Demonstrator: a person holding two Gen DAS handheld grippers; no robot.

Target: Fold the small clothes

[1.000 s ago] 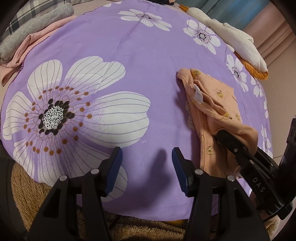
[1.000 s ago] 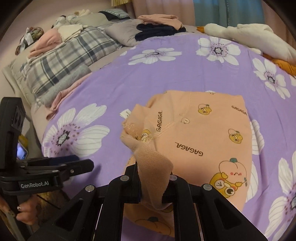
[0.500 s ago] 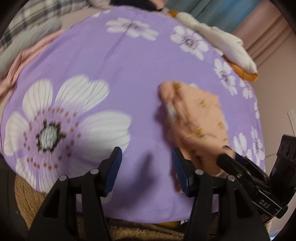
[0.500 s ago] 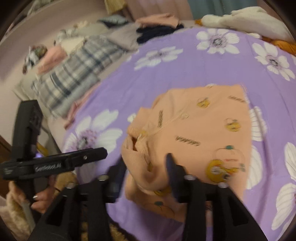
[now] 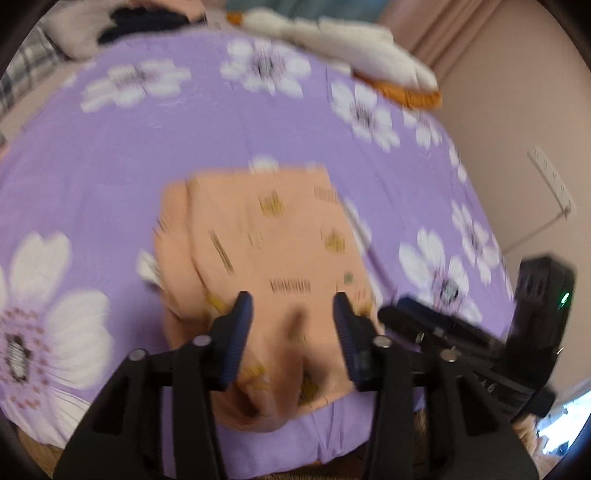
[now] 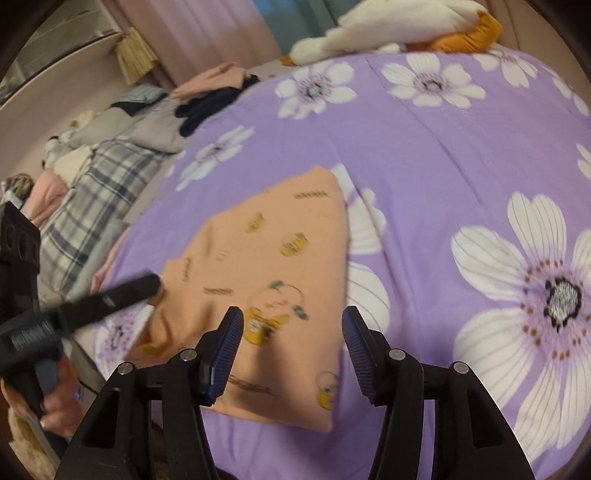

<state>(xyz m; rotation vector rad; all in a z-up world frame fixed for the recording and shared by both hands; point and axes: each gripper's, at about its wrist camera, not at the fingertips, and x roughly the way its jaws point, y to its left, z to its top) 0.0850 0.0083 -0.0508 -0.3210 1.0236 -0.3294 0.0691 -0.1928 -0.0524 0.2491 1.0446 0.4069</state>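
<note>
Peach-orange small garment (image 6: 280,266) lies folded on the bed (image 6: 443,155) near its front edge, long axis running from that edge toward the far side. Left hand-held gripper (image 5: 291,325) is closing above the cloth without pinching it; right hand-held gripper (image 6: 291,332) is released.

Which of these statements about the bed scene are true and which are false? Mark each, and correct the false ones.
1. The peach garment lies on a purple floral bedspread. True.
2. The right gripper is clamped on the garment's cuff. False: its blue pads stand apart with nothing pressed between them.
3. A white and orange plush toy lies at the far edge of the bed. True.
4. The garment is plain, with no print. False: it carries small yellow cartoon figures and dark lettering.
5. The left gripper hovers over bare bedspread, away from the garment. False: it is over the garment's near end, jaws closing, pads not yet pressing cloth.
</note>
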